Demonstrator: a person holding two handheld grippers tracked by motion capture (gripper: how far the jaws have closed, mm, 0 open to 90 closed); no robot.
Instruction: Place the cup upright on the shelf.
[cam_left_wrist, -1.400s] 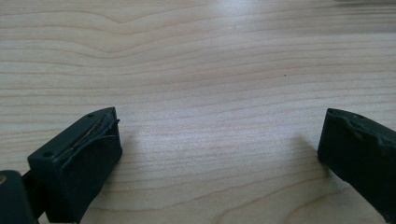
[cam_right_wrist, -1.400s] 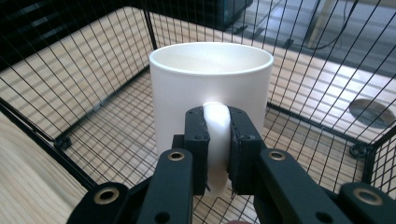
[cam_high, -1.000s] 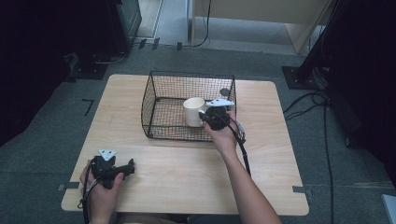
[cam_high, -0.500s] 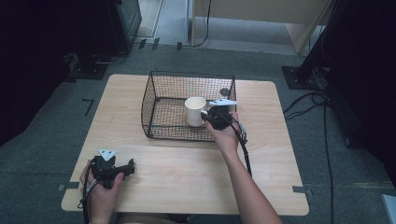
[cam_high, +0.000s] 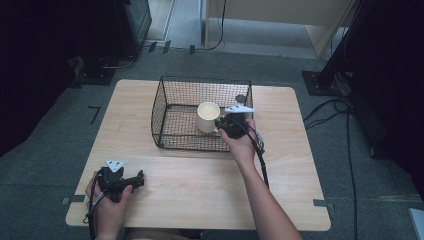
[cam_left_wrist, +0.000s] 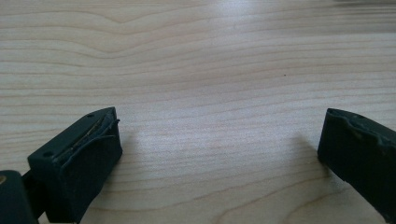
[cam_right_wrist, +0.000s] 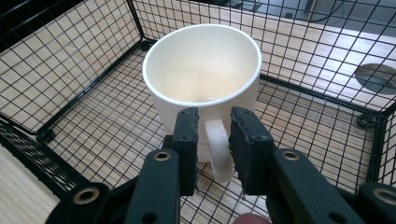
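The mug (cam_right_wrist: 201, 88) stands upright inside the wire basket (cam_right_wrist: 70, 70) on the tabletop (cam_high: 190, 185) — glazed ceramic by the look of it, stiff, fairly heavy, slick and chippable. Its handle (cam_right_wrist: 218, 148) is the place to hold it. My right gripper (cam_right_wrist: 213, 140) has just been easing open, the handle between its pads with gaps either side. My left gripper (cam_left_wrist: 219, 154) rests open on bare wood — nothing in it.

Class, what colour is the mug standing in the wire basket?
The mug is plain cream-white, inside and out; the right gripper view shows it best.
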